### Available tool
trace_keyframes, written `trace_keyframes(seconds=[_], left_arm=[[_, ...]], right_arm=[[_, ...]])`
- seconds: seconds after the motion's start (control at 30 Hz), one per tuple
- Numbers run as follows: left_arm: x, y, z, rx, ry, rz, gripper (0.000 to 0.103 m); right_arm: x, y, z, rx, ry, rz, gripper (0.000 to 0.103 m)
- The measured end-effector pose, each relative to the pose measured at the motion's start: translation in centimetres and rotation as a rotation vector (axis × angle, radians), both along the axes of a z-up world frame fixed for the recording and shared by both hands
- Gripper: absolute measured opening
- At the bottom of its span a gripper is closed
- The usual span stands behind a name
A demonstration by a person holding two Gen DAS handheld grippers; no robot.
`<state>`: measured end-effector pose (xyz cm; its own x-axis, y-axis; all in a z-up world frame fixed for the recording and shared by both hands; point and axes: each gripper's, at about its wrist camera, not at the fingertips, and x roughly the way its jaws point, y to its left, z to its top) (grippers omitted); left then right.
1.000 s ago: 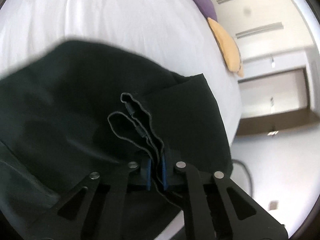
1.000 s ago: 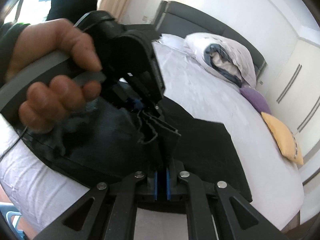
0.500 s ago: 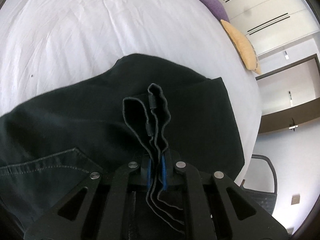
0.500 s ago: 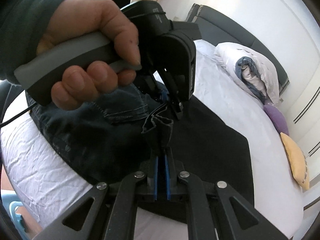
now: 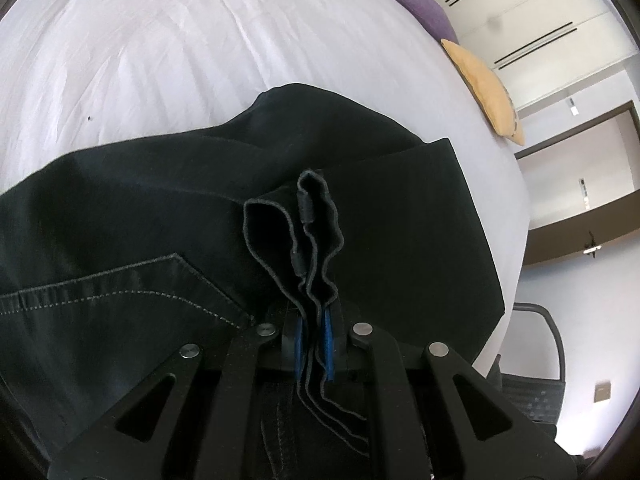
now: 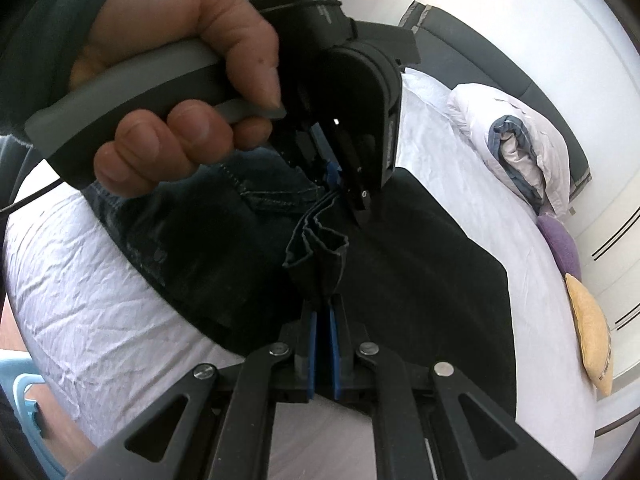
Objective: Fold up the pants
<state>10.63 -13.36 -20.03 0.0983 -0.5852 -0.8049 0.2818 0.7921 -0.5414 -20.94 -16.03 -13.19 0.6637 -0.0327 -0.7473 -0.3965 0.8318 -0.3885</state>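
Note:
Dark denim pants (image 5: 132, 216) lie doubled over on a white bed (image 5: 168, 48). My left gripper (image 5: 314, 336) is shut on the bunched hem layers (image 5: 308, 236), which stick up between its blue pads. My right gripper (image 6: 323, 336) is shut on the same hem bundle (image 6: 320, 252) from the near side. In the right wrist view the left gripper (image 6: 336, 184) and the hand holding it (image 6: 172, 80) sit just above the hem, over the back pocket stitching (image 6: 272, 196). The pants (image 6: 420, 280) spread flat toward the right.
A folded duvet (image 6: 520, 144) lies by the dark headboard (image 6: 472, 44). Purple (image 6: 560, 244) and yellow (image 6: 592, 328) cushions rest at the bed's far edge. A dark chair (image 5: 532, 364) stands past the bed's corner. A light blue stool (image 6: 24, 396) is at lower left.
Both grippers, still shut on the hems, have carried them over the waist end and down toward the bed. The back pocket has come into view.

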Motion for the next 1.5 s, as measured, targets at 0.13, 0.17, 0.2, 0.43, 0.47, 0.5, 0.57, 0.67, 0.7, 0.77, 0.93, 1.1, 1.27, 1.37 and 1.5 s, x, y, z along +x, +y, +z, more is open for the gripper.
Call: trace_keyframes(seconds=[0.13,0.17,0.2,0.43,0.47,0.5,0.57,0.67,0.7,0.77,0.93,1.1,1.27,1.37,1.5], left_arm=[[0.1,-0.2,-0.7,-0.006,0.001,-0.005,0.010],[0.2,-0.2,-0.7,-0.014,0.005,-0.006,0.010],[0.2,-0.1,-0.7,-0.017,0.009,-0.005,0.011],[-0.2,1.3,1.5,0.141,-0.070,0.054,0.019],[-0.3,1.3,2.0,0.158,-0.088,0.062,0.019],[-0.3,1.3,2.4,0.171,-0.103,0.068,0.019],[-0.6,1.3,3.1,0.210,-0.131,0.100,0.019],[-2.4,-0.2,5.5,0.135,-0.198,0.103,0.019],[-2.9,-0.9,6.1,0.103,-0.210,0.088,0.019],[-4.5,-3.6,6.6,0.054,-0.235,0.019,0.019],[-6.6,-7.3,2.6,0.074,-0.155,-0.051,0.019],[-8.7,-7.6,1.1,0.054,-0.187,-0.071,0.019],[-9.3,-8.1,0.5,0.022,-0.183,-0.058,0.019],[-9.3,-8.6,0.6,0.020,-0.195,-0.054,0.019],[-9.6,-7.8,-0.1,-0.002,-0.193,-0.036,0.019]], right_arm=[[-0.2,0.2,-0.4,0.000,0.018,0.004,0.007],[0.2,-0.2,-0.5,0.002,0.033,0.006,0.008],[0.4,-0.4,-0.6,0.003,0.043,0.007,0.009],[0.5,-2.6,0.9,0.157,0.083,-0.029,0.026],[0.3,-3.2,1.4,0.202,0.107,-0.025,0.026],[0.2,-3.8,1.9,0.265,0.136,-0.018,0.027],[0.3,-5.7,3.2,0.392,0.178,-0.016,0.031],[2.1,-11.7,5.6,0.675,0.240,-0.057,0.031],[3.0,-14.1,6.2,0.756,0.249,-0.086,0.032],[5.8,-19.0,6.8,0.919,0.277,-0.115,0.036],[14.2,-27.2,4.2,1.215,0.399,-0.184,0.048],[19.9,-30.4,-1.5,1.350,0.504,-0.276,0.048],[20.2,-29.8,-5.9,1.341,0.602,-0.316,0.046],[18.0,-30.7,-6.0,1.378,0.610,-0.322,0.046],[13.9,-30.3,-5.5,1.375,0.632,-0.273,0.046]])
